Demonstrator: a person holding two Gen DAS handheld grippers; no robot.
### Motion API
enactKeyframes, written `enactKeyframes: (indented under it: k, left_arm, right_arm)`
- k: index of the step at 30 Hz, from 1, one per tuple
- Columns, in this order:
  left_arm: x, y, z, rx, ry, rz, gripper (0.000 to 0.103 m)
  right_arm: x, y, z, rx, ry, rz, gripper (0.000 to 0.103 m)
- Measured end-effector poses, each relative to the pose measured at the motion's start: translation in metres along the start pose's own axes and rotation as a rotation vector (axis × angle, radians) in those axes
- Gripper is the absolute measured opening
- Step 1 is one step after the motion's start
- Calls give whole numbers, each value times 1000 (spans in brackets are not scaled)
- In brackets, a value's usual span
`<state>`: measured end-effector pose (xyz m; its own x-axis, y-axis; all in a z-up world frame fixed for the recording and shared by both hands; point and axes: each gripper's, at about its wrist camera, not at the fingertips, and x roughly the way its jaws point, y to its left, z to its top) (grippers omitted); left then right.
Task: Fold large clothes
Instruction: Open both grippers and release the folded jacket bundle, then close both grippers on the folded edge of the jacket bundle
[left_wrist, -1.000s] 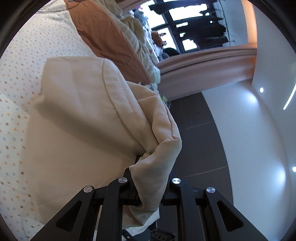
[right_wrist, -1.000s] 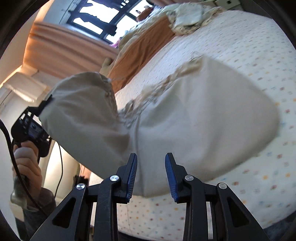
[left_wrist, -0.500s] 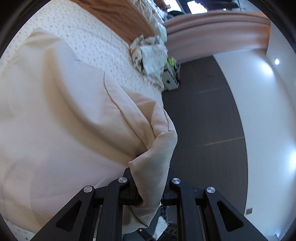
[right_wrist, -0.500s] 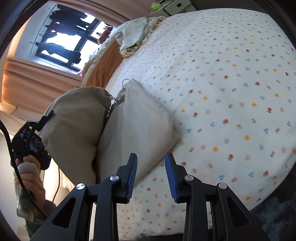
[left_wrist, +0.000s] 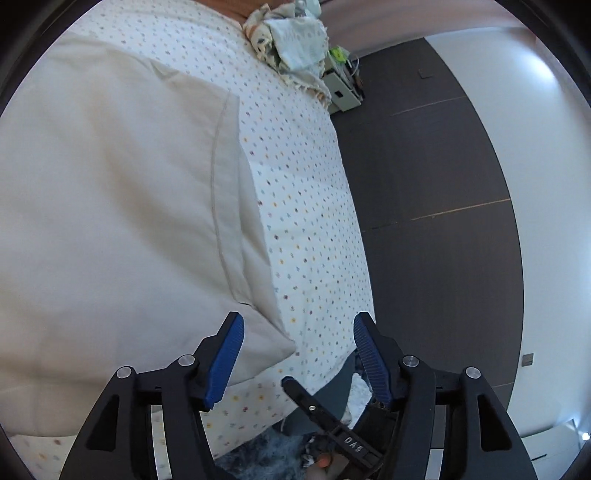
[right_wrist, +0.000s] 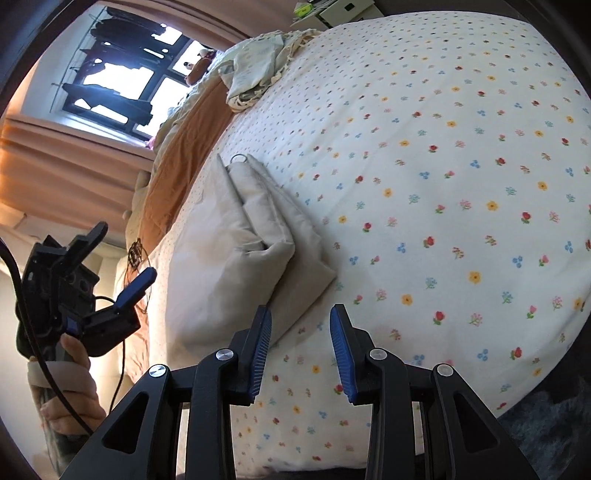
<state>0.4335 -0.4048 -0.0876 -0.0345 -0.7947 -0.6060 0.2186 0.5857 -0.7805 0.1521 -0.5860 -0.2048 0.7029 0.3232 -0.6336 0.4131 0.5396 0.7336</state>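
A beige garment (left_wrist: 110, 206) lies folded on the flower-print bed sheet (left_wrist: 306, 206). My left gripper (left_wrist: 297, 328) is open and empty, just above the garment's near corner. In the right wrist view the same garment (right_wrist: 236, 254) lies in folded layers left of centre, with a small loop at its far end. My right gripper (right_wrist: 301, 325) is open and empty, just off the garment's near corner. The left gripper (right_wrist: 129, 291) shows at the far left of that view, held in a hand.
A crumpled pale cloth (left_wrist: 291, 40) lies at the far end of the bed and also shows in the right wrist view (right_wrist: 258, 70). An orange blanket (right_wrist: 184, 147) runs along the far side. Dark floor (left_wrist: 436, 177) lies right of the bed. A window (right_wrist: 122, 85) is behind.
My left gripper has opened and let go of the beige garment, which now lies flat on the bed. The right gripper stays open and has come nearer the garment's corner.
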Motion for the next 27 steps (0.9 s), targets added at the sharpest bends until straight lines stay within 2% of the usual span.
enactKeyframes:
  k: [1, 4, 6, 11, 16, 18, 19, 20, 22, 24, 27]
  left_arm:
    - [-10, 7, -3, -3, -18, 20, 63]
    - [-41, 24, -3, 6, -78, 136, 63]
    - [-62, 38, -7, 11, -112, 196, 63]
    - [-109, 76, -18, -18, -174, 283, 63]
    - [-131, 112, -30, -51, -195, 355, 63]
    - [-135, 123, -35, -63, -188, 379, 63]
    - [-138, 130, -39, -65, -182, 394, 63]
    - [-137, 135, -41, -71, -175, 408, 63]
    - [-132, 144, -45, -85, -159, 419, 62]
    - [-127, 152, -48, -91, -137, 415, 57]
    - [-117, 159, -49, -104, -107, 406, 56]
  right_arm:
    - [1, 3, 0, -10, 4, 11, 35]
    - [5, 10, 1, -26, 7, 43, 50]
    - [9, 15, 2, -36, 6, 54, 50]
    - [24, 28, 5, -64, 12, 71, 50]
    - [40, 33, 16, -63, 5, 51, 50]
    - [45, 34, 22, -61, 5, 32, 45]
    - [47, 34, 24, -64, -4, 26, 24]
    - [48, 34, 27, -75, -15, 32, 15]
    - [47, 32, 30, -74, -32, 49, 12]
    - [45, 30, 29, -82, -42, 37, 10]
    - [41, 22, 24, -73, -58, 25, 9]
